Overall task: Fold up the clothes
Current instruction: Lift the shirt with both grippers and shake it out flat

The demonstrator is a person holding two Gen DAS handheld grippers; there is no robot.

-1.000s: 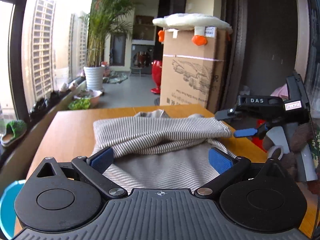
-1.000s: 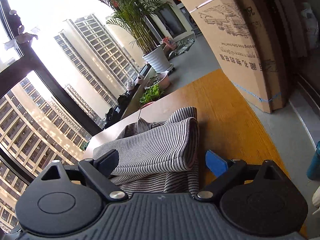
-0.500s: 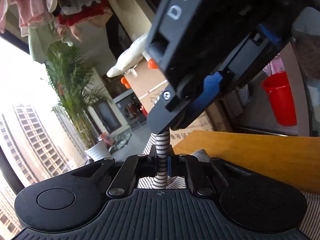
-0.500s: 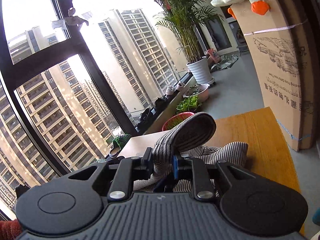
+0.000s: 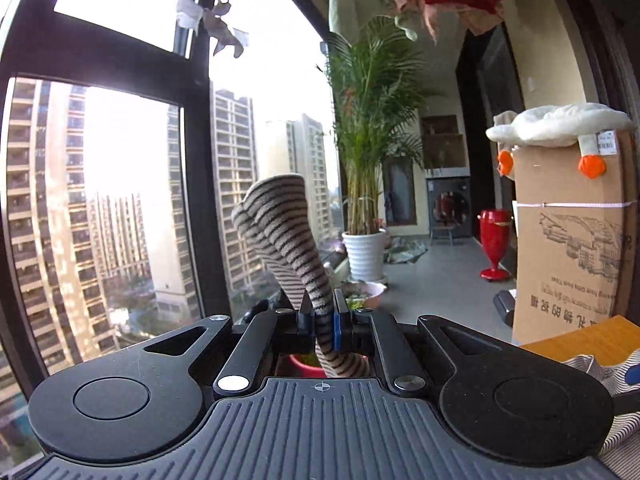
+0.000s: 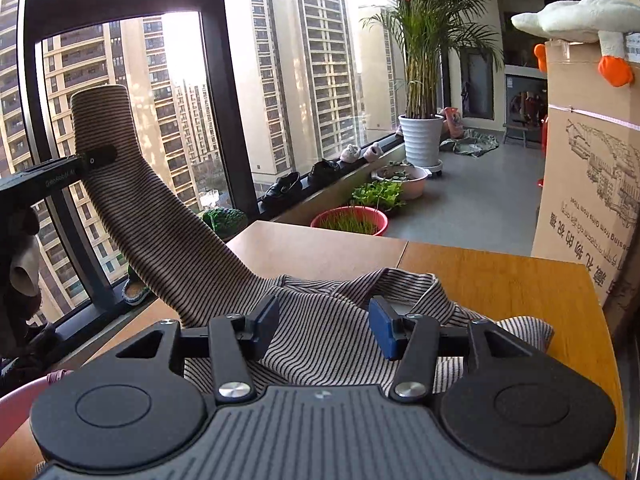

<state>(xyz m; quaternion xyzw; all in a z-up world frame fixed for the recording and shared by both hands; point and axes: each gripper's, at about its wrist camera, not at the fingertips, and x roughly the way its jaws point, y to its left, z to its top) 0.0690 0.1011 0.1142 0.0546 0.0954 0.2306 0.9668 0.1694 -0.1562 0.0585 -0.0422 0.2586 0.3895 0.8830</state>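
Filling the left of both views, the tall window (image 6: pixel 132 92) looks out on apartment towers, with shoes (image 6: pixel 304 182) lined on its sill. Next in size, the wooden surface (image 6: pixel 500 284) carries the striped top (image 6: pixel 332 344), which lies crumpled on it below the right gripper (image 6: pixel 324 326). A cardboard box (image 6: pixel 592 184) stands beyond the surface's far right corner, topped by a plush goose (image 6: pixel 580 20). A potted palm (image 6: pixel 424 80) rises by the window, with a pink basin of greens (image 6: pixel 350 220) near it. One sleeve (image 6: pixel 160 216) of the top is lifted off the surface, stretched up and left to the left gripper (image 5: pixel 322 324), whose jaws are pressed together, pinching the striped cuff. The right gripper's jaws are opening, their blue pads (image 6: pixel 382 328) spread above the cloth with only loose fabric beneath.
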